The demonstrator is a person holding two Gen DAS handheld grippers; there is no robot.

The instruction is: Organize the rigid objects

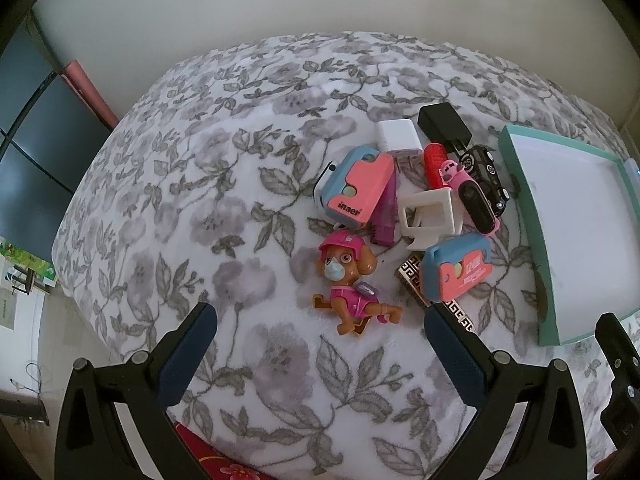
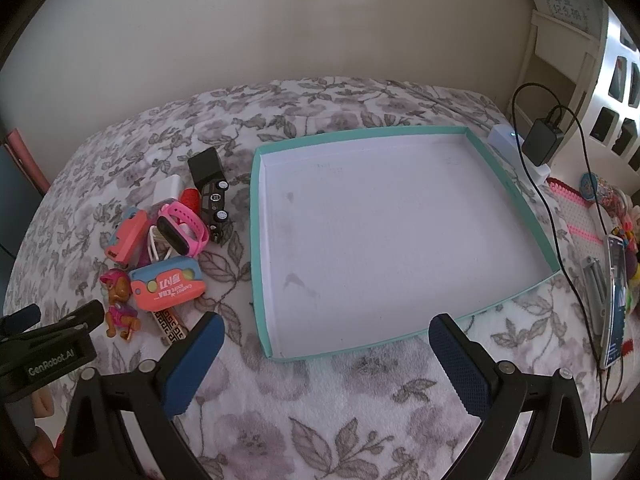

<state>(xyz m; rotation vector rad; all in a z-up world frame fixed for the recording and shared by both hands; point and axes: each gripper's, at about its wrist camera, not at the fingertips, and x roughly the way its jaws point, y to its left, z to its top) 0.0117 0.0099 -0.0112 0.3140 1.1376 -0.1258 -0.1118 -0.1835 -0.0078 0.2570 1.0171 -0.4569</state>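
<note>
We hold our left claw (image 1: 320, 316) spread wide and empty above the floral bedspread (image 1: 192, 208), the toy puppy figure (image 1: 348, 280) lying just ahead between its fingers. Beyond it a heap gathers a pink-and-blue case (image 1: 356, 188), white charger (image 1: 398, 136), pink watch (image 1: 474, 196) and black toy car (image 1: 488, 172). Rightward, our right claw (image 2: 324, 336) gapes wide before the empty teal tray (image 2: 256, 216).

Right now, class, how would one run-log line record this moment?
left gripper: open, above toy dog | right gripper: open, before tray | tray: holds nothing | toys: piled beside it
</note>
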